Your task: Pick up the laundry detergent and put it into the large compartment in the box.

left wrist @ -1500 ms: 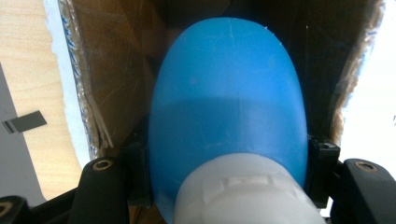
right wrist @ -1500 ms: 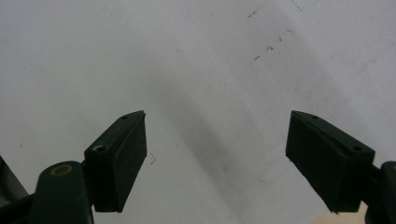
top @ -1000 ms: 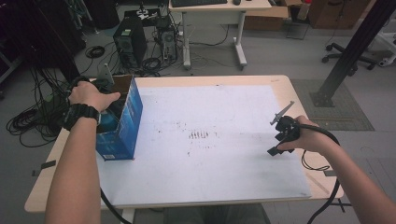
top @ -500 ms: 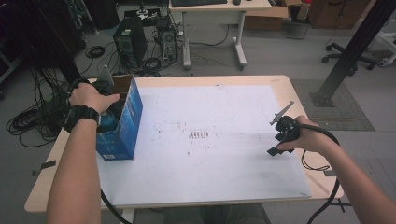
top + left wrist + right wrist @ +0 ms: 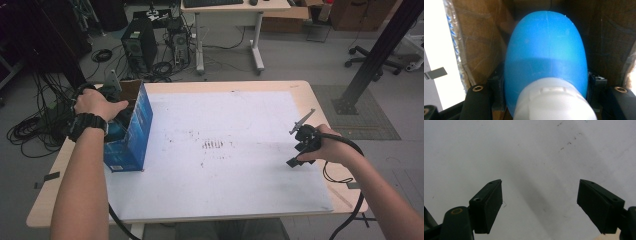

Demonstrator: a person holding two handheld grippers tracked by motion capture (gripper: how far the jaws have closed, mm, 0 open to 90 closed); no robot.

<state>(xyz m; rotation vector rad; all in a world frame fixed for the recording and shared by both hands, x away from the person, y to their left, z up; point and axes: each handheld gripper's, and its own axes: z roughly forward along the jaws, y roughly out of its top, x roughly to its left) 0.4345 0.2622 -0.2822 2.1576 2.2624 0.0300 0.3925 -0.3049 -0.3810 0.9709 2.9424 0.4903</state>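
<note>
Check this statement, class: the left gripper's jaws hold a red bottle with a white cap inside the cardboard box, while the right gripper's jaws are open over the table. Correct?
Not quite: the bottle is blue, not red, as the left gripper view shows. The rest stands.

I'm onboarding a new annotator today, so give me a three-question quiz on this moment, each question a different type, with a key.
1. True or false: the right gripper grips a pen.
2. Multiple choice: the left gripper is shut on
A. a blue bottle with a white cap
B. a red mug
C. a metal spoon
3. Short answer: inside what does the left gripper sit?

Key
1. False; its jaws stand wide apart above the white table cover, nothing between them.
2. A, the blue bottle, white cap toward the camera.
3. The open blue cardboard box at the table's left.
</note>
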